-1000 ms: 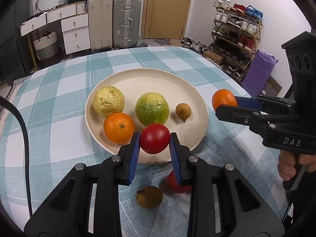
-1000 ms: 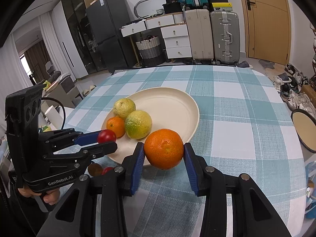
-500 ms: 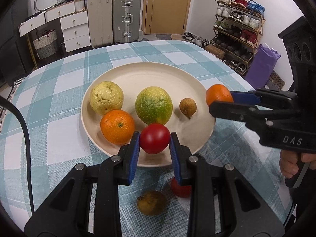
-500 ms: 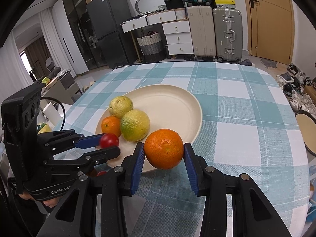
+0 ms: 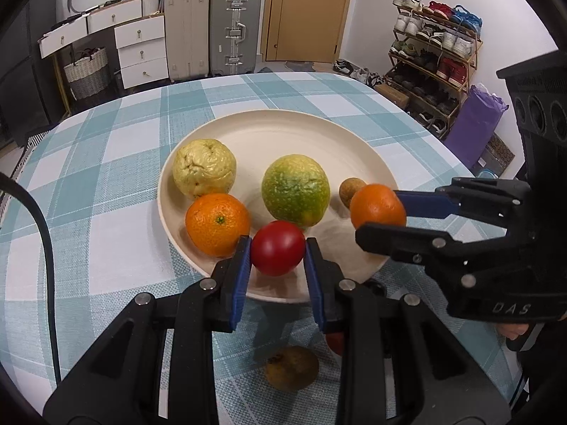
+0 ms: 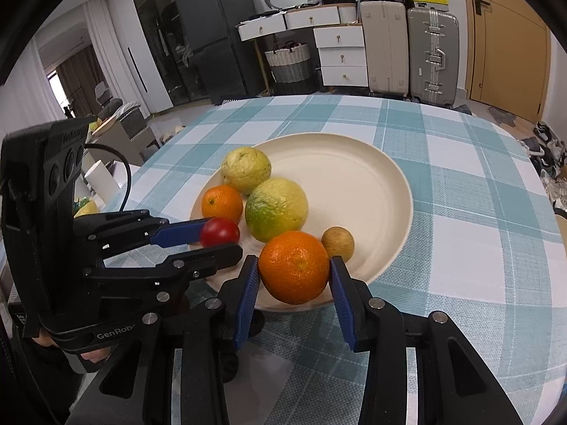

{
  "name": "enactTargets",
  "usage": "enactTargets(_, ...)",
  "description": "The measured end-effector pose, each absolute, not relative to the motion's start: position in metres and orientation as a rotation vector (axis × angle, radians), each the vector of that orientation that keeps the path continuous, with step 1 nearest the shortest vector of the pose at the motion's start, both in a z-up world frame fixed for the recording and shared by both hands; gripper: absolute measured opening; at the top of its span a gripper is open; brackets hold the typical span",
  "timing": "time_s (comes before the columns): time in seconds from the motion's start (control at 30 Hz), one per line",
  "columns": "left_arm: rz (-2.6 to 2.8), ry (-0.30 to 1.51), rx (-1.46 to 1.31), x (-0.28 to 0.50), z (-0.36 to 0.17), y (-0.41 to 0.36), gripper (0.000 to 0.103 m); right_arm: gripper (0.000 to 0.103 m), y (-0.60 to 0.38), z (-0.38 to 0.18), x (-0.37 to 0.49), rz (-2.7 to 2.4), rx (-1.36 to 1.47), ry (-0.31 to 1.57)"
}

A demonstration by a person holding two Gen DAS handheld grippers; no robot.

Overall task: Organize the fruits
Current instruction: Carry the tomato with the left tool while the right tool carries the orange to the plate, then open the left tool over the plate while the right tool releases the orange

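From the left wrist view we see, at the far left of the cream plate [image 5: 361, 148], a wrinkled yellow fruit [image 5: 204, 169], and just in front of it an orange [image 5: 218, 224] lying on the plate. Next comes our left gripper [image 5: 277, 252], its blue pads clamped on a red tomato [image 5: 278, 248] that we hold over the plate's near rim. Behind the tomato sits a large green-yellow citrus [image 5: 295, 187], and further right a small brown fruit [image 5: 349, 190] rests on the plate. Right of that, our right gripper [image 5: 382, 217] reaches in from the side, closed around a second orange [image 5: 376, 206] above the plate's right edge. On the checked surface [image 5: 106, 184] below the left gripper lie a brown fruit [image 5: 291, 367] and a partly hidden red fruit [image 5: 335, 341], both off the plate.

In the right wrist view the left gripper [image 6: 219, 239] with the tomato [image 6: 219, 232] appears on the left, and the held orange [image 6: 293, 266] sits between the right gripper's [image 6: 293, 276] pads, over the plate's near rim [image 6: 397, 248]
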State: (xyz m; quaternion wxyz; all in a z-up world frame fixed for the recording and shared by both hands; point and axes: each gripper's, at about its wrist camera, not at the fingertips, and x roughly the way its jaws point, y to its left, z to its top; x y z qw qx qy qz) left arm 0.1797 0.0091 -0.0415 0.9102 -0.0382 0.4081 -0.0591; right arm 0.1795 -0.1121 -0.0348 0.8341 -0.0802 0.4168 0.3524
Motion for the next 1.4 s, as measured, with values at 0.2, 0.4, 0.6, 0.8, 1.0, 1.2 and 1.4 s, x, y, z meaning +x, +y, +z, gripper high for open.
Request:
enactTargets(0.2,-0.099,0.833,-0.074,0.18,-0.041,0.014,0.027,0.041,-0.103,-0.04,0.184,0.747,-0.185,0.895)
enactTargets(0.4,-0.091,0.829,-0.086,0.183,-0.042,0.018,0.027,0.041,-0.098,-0.043,0.188,0.723,-0.235,0.889)
enactTargets(0.6,-0.091,0.826,-0.101,0.185,-0.043,0.021,0.027,0.041,-0.102,-0.043,0.199,0.686,-0.256,0.88)
enactTargets(0.8,-0.087,0.823,-0.098,0.185,-0.043,0.021,0.027,0.041,-0.106,-0.041,0.198,0.656,-0.253,0.854)
enactTargets(1.0,-0.108,0.807,-0.067,0.171,-0.034,0.016,0.037,0.05,-0.124,-0.029,0.183,0.656,-0.183,0.806)
enactTargets(1.2,-0.069,0.745,-0.053,0.143,-0.012,0.02,0.076,0.077,-0.141,-0.014,0.166,0.641,-0.134,0.774)
enactTargets(1.4,-0.032,0.694,-0.08,0.107,0.003,0.03,0.103,0.102,-0.15,-0.008,0.145,0.637,-0.104,0.759)
